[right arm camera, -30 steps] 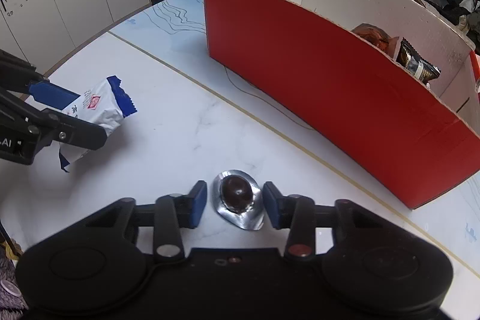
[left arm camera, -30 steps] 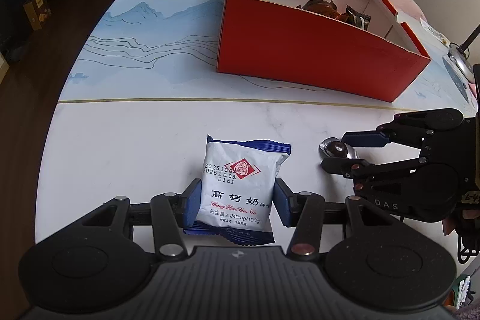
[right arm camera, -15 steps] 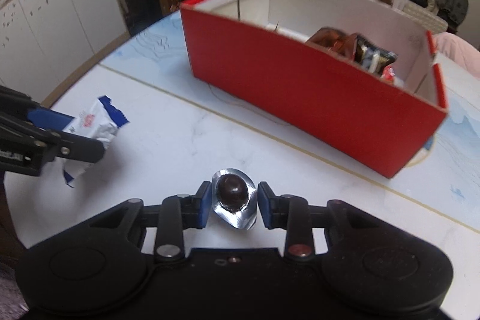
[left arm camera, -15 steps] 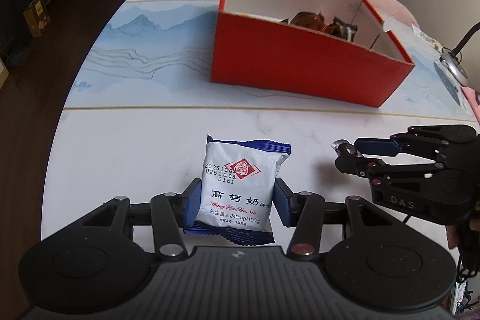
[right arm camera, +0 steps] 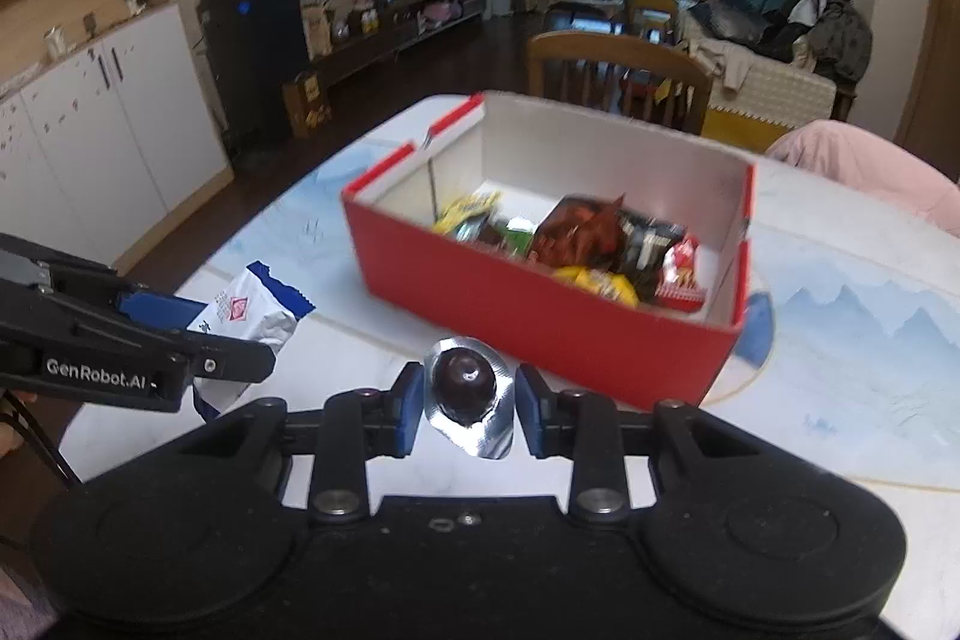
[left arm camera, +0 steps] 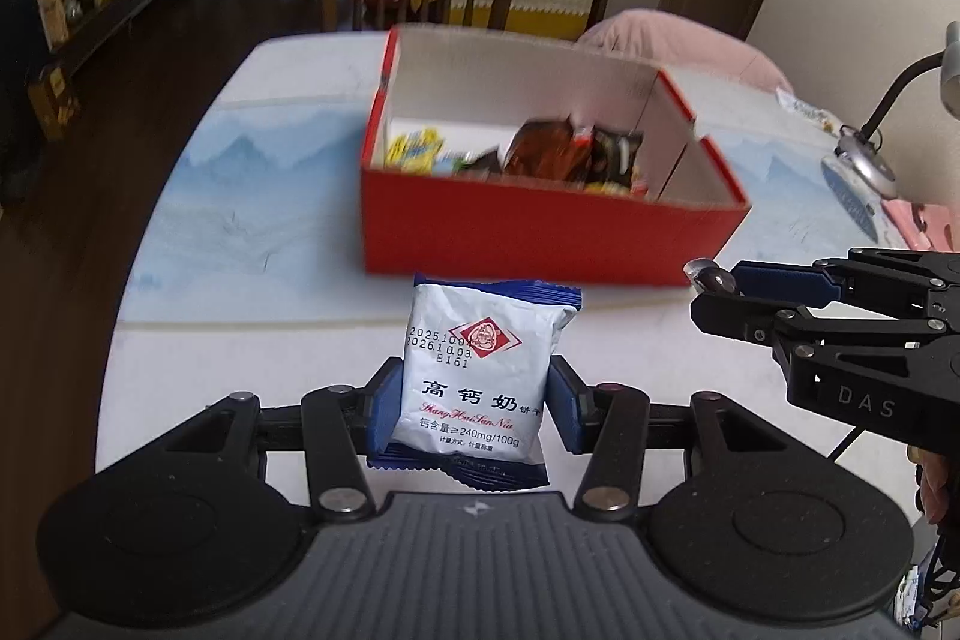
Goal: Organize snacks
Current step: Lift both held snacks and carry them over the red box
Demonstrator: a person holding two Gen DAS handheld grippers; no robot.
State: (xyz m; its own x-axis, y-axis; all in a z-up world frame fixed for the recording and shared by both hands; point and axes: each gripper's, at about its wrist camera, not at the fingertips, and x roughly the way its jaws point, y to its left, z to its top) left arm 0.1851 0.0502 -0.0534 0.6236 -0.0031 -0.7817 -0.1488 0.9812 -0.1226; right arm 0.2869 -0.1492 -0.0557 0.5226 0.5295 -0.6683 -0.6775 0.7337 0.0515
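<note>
Clamping biscuit packet [left arm camera: 477, 376], left tool [left arm camera: 474, 409]; right tool [right arm camera: 465, 403] pinches foil chocolate [right arm camera: 467, 394], dome visible only there.

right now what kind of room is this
Most likely a home's open dining and living room: a marble-look dining table with a wooden chair behind it, a cluttered sofa, white cabinets, and a red cardboard snack box on the table.

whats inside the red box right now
The red box holds a loose pile of snack packets: a yellow one, a brown one, a black one, and a red-and-white one. Its near wall hides the floor and anything lower.
</note>
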